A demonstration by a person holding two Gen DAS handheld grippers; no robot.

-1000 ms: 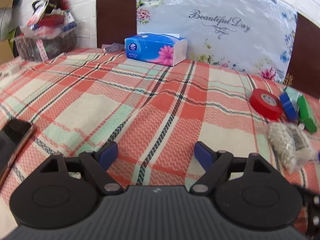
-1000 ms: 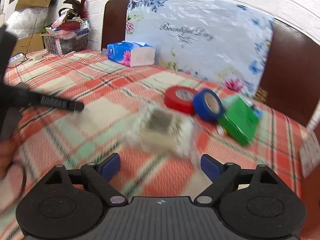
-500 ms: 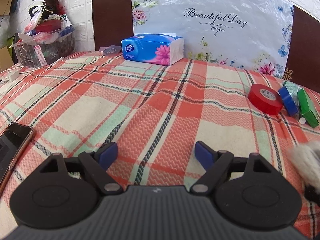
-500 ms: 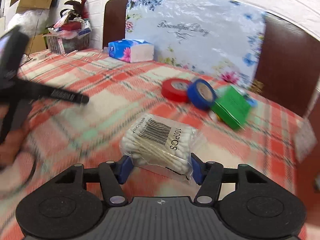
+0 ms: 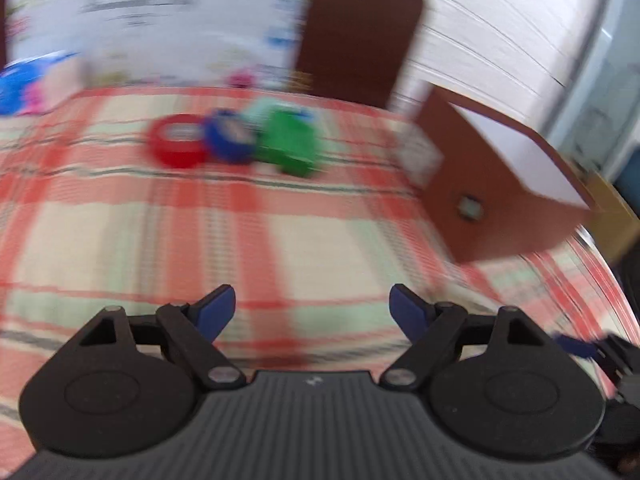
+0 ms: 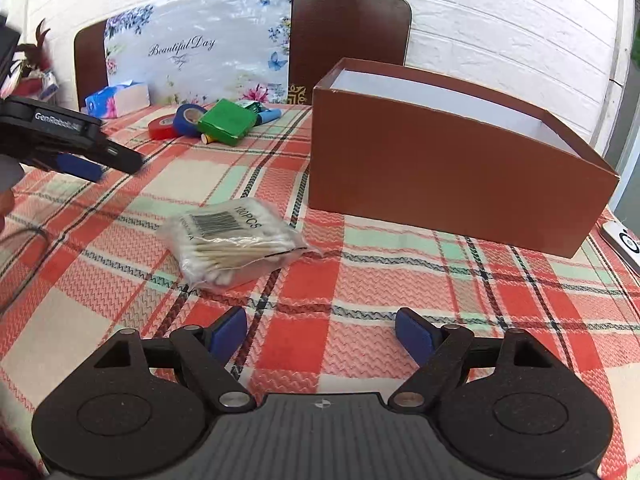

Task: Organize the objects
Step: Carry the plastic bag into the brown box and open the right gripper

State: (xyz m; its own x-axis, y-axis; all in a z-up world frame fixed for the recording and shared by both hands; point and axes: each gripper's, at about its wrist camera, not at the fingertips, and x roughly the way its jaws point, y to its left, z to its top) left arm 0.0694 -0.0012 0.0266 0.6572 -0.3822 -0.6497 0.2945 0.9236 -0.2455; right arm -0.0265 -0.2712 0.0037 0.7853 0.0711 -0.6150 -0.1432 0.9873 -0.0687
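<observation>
In the right wrist view, the right hand-held gripper (image 6: 320, 336) sits at the bottom centre of the frame with its blue-padded fingers spread wide apart and nothing between them. Just above and left of centre, a clear plastic bag of cotton swabs with a barcode label (image 6: 234, 246) lies flat on the red, cream and mint plaid tablecloth (image 6: 400, 276) of the table, apart from the gripper. To its right, filling the upper right of the frame, stands an open brown cardboard box with a white interior (image 6: 448, 168), resting on the cloth.

In the upper left centre a group of small things sits close together: a red roll of tape (image 6: 162, 128), a blue roll of tape (image 6: 188, 119) touching it, and a flat green box (image 6: 227, 121) just beside the blue roll. Further left, against a floral board reading "Beautiful Day" (image 6: 192, 64), is a blue tissue pack (image 6: 116, 100). The left hand-held gripper (image 6: 80, 148) reaches in from the left edge, seen side-on.

The left wrist view is strongly motion-blurred. The left hand-held gripper's blue fingers, at the bottom, stand wide apart and empty above the plaid cloth. The red roll, blue roll and green box show as smears in the upper middle, and the brown box appears at the right of the frame.
</observation>
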